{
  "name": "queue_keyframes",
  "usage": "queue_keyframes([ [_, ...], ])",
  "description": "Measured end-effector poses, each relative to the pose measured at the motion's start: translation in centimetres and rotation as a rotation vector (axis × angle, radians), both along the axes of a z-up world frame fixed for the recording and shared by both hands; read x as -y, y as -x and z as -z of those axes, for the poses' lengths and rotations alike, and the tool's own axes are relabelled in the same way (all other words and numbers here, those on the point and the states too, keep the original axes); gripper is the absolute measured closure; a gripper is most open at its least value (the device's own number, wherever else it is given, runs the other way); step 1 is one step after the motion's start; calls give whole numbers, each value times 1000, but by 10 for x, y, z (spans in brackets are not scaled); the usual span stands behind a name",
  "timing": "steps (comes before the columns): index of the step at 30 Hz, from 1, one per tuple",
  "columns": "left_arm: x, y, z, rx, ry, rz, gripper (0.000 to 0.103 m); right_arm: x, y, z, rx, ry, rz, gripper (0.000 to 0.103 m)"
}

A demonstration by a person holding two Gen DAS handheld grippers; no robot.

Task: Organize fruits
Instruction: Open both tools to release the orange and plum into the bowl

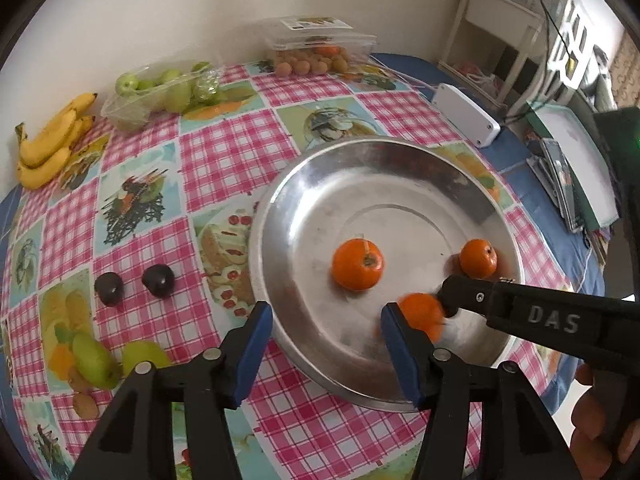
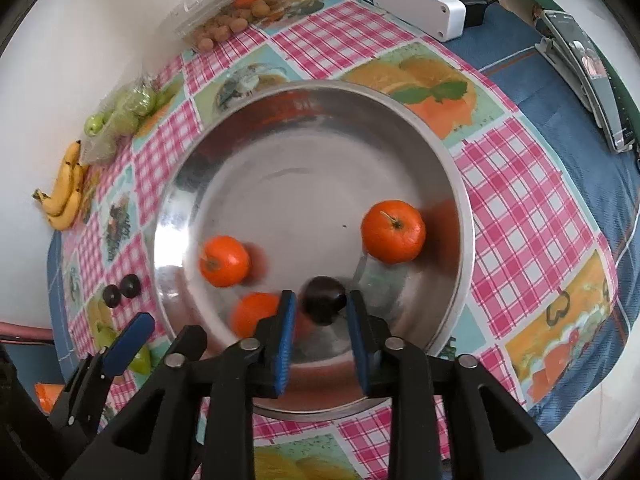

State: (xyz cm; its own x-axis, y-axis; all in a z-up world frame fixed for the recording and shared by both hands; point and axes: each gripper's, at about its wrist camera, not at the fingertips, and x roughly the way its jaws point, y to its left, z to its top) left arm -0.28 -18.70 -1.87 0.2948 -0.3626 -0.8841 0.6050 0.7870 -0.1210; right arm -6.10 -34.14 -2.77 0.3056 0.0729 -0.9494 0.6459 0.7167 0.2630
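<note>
Right tongs (image 2: 320, 312) stand narrow over the steel dish (image 2: 460, 184), dark plum (image 2: 323, 305) between the pads, contact unclear. Left tongs (image 1: 326, 344) wide, empty, at the rim. Three oranges (image 2: 393, 231) inside. Likely placing; next: open, withdraw, fetch the plums (image 1: 158, 280) on the surface.

Pink checked tablecloth (image 1: 224, 160) printed with food panels, laid over a blue cloth (image 2: 560, 80). White rectangular box (image 1: 466, 114) near the table's far edge; white shelving unit (image 1: 496, 20) beyond.
</note>
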Motion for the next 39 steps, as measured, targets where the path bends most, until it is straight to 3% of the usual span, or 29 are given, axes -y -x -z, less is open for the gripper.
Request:
queue_keyframes([
  [8, -24, -17, 4, -68, 0, -131, 33, -3, -2, -5, 25, 9, -5, 59],
  [11, -41, -26, 8, -100, -22, -224, 29, -4, -3, -5, 23, 13, -9, 50],
  [14, -60, -36, 13, -130, -49, -323, 29, -7, -5, -3, 16, 17, -28, 49],
  [18, -80, -44, 9, -100, -81, -408, 25, -12, -9, -4, 16, 28, -53, 48],
  [23, -102, -53, 3, -101, -49, -489, 24, -22, -14, -8, 21, 64, -105, 43],
  [30, -122, -61, 0, -90, -64, -575, 20, -33, -19, -11, 29, 96, -154, 42],
  [32, -125, -62, 2, -78, -104, -595, 11, -35, -19, -11, 33, 104, -163, 33],
  [33, -127, -62, 4, -75, -120, -601, 0, -35, -19, -11, 36, 109, -166, 31],
  [35, -129, -62, 6, -78, -124, -603, 0, -36, -20, -11, 41, 117, -173, 30],
  [39, -129, -61, 6, -69, -136, -594, 0, -38, -21, -10, 43, 123, -180, 16],
])
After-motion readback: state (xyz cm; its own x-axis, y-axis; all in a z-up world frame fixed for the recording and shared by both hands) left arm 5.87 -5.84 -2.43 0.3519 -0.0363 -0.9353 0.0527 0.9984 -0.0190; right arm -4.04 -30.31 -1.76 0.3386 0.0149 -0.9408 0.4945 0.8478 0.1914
